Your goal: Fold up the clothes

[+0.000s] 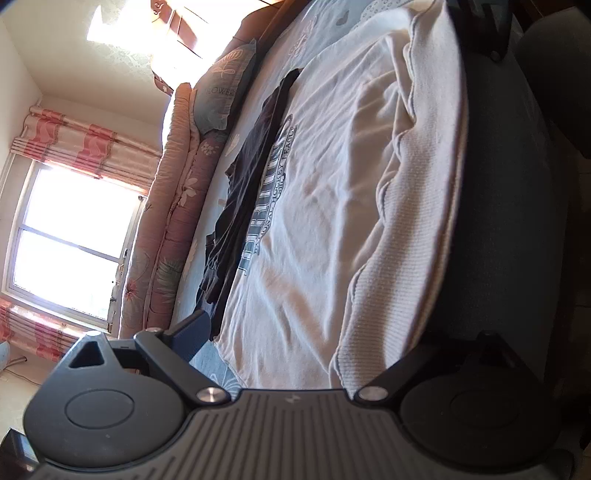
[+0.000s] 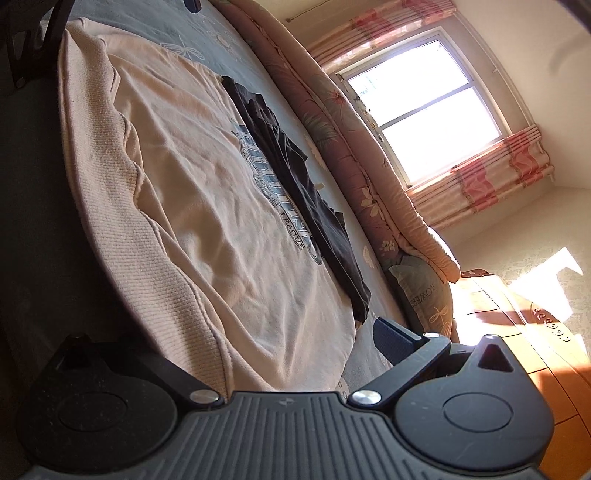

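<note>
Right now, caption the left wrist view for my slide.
Open left gripper straddles the ribbed hem of a cream sweatshirt spread on the bed, dark garment beyond.

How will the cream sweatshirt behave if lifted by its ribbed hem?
Likely floppy: the cream sweatshirt lies wrinkled and slack on the bed, so it should drape and sag. Probably grippy, not slippery, given the ribbed hem. Lifting may drag the dark garment lying against its far edge.

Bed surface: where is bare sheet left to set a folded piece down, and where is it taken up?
Bare bed sheet shows beyond the cream sweatshirt, toward the far end, and in a narrow strip between the dark garment and the rolled floral quilt. A small patch lies near the right claw. The middle is crowded: the sweatshirt covers it, the dark garment along its printed side.
</note>
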A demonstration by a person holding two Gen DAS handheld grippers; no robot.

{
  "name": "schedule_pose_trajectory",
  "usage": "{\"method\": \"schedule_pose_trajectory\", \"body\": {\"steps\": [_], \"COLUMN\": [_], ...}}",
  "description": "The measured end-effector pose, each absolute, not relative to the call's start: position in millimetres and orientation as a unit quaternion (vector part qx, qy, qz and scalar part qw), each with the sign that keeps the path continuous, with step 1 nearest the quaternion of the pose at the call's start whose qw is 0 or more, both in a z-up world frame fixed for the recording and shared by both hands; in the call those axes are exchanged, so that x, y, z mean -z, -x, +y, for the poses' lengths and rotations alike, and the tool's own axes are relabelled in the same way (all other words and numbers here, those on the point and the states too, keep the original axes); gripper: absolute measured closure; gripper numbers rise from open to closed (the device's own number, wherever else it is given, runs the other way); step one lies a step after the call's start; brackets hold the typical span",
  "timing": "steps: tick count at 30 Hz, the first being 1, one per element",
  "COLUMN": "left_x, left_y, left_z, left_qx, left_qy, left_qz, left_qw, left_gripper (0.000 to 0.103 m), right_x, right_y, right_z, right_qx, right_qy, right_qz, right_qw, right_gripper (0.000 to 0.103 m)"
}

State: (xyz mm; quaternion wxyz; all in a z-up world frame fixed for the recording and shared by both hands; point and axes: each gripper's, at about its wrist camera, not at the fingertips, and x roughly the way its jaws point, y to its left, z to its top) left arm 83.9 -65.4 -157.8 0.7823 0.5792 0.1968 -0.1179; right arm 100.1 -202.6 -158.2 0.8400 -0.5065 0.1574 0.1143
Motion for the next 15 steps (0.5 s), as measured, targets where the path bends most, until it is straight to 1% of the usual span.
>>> {"method": "schedule_pose_trajectory", "body": {"steps": [1,3,4,6,7,9,11,13,14,15], "left_x": [159,162,163,167,170,174,177,179,178,176], "left_y": [-82,-79,-78,-75,-74,-71,-69,-69,-69,-68], "left_z": [-66,-68,-69,-70,-71,-72,-73,-74,-74,-74], "left_qx": [0.124,0.136,0.141,0.147,0.149,0.152,0.148,0.144,0.143,0.143], "left_qy": [-0.581,-0.584,-0.585,-0.586,-0.586,-0.582,-0.582,-0.583,-0.580,-0.575], "left_qz": [0.198,0.203,0.205,0.208,0.209,0.215,0.214,0.213,0.215,0.217], "left_qw": [0.779,0.775,0.772,0.770,0.768,0.769,0.770,0.771,0.773,0.776], "left_gripper": [0.024,0.044,0.049,0.066,0.070,0.087,0.090,0.091,0.091,0.091], "right_x": [159,159,159,158,158,159,161,163,164,165], "right_y": [-100,-100,-101,-101,-100,-99,-95,-92,-90,-88], "right_z": [-202,-200,-199,-199,-199,-198,-197,-194,-193,-191], "right_qx": [-0.112,-0.110,-0.111,-0.110,-0.109,-0.112,-0.118,-0.125,-0.128,-0.130], "right_qy": [0.508,0.511,0.512,0.513,0.513,0.512,0.519,0.527,0.532,0.537], "right_qz": [0.157,0.161,0.163,0.166,0.168,0.171,0.170,0.172,0.173,0.174], "right_qw": [0.839,0.837,0.836,0.835,0.835,0.834,0.829,0.823,0.819,0.815], "right_gripper": [0.000,0.000,0.000,0.000,0.001,0.004,0.011,0.021,0.024,0.029]}}
